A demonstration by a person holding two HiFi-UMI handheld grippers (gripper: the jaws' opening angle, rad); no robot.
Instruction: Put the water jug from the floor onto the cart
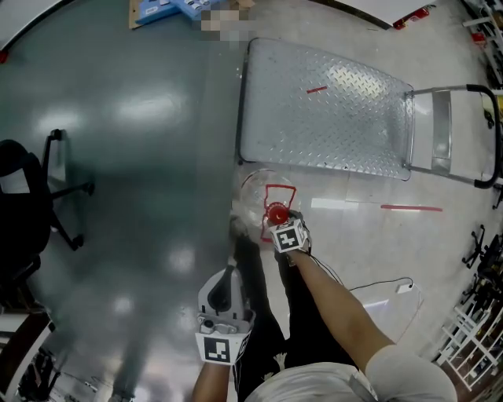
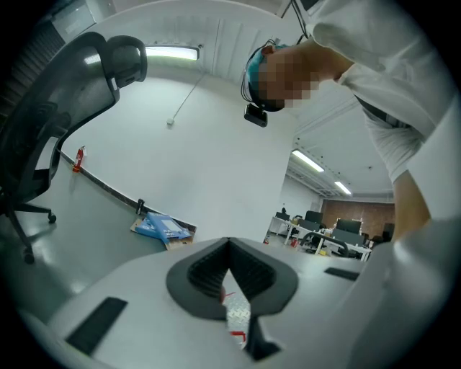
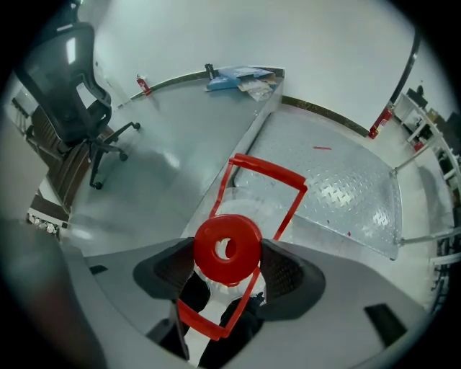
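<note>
The water jug (image 1: pixel 258 191) is clear plastic with a red cap (image 1: pixel 277 213) and a red frame handle (image 3: pixel 268 170). It stands on the floor just in front of the cart (image 1: pixel 330 110), a low diamond-plate platform with a push bar (image 1: pixel 491 133). My right gripper (image 1: pixel 279 220) points steeply down over the jug's neck. In the right gripper view its jaws stand wide with the cap (image 3: pixel 227 249) between the pads (image 3: pixel 284 274); no squeeze shows. My left gripper (image 1: pixel 229 275) hangs lower left, apart from the jug, pads together on nothing (image 2: pixel 230 249).
A black office chair (image 1: pixel 31 196) stands at the left. Blue boxes (image 1: pixel 165 9) lie by the far wall. A strip of red tape (image 1: pixel 411 208) and a thin cable (image 1: pixel 385 284) lie on the floor to the right. Racks (image 1: pixel 479 330) line the right edge.
</note>
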